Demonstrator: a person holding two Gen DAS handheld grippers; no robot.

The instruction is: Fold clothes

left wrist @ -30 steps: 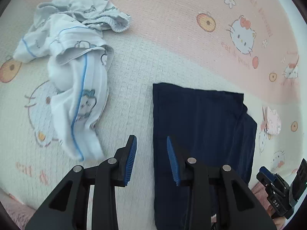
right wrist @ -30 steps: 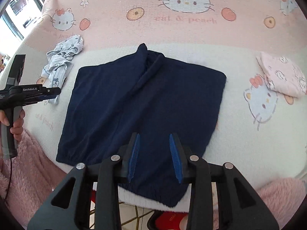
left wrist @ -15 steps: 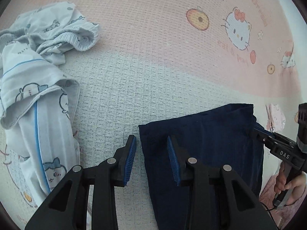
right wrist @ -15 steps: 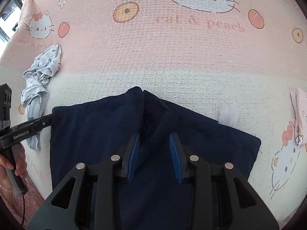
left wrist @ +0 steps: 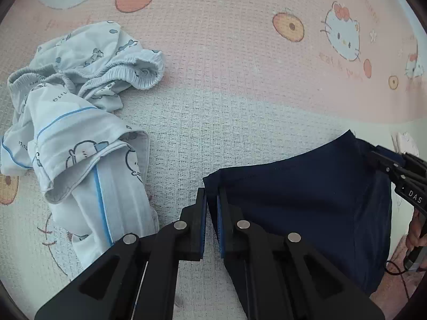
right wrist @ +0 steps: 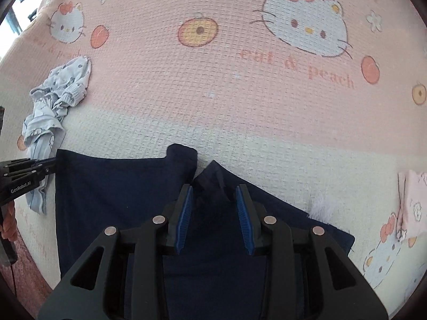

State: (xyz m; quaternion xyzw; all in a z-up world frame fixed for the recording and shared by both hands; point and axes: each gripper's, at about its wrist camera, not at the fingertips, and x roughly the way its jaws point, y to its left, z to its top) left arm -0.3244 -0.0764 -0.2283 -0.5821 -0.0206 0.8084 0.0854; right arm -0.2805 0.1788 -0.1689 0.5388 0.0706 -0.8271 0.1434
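Left tool (left wrist: pixel 211 205) is pinched on the dark navy fabric garment's (left wrist: pixel 307 200) far-left corner; right tool (right wrist: pixel 213 208) sits wide apart over its far-middle peak.

- "DAS" in white on the black right gripper (left wrist: pixel 379 160), seen from the left wrist.
- "GenRobot.AI" in white on the black left gripper (right wrist: pixel 52 164).
- "eat & peach" printed on the pink blanket (right wrist: pixel 240 85), just below its big cat face.
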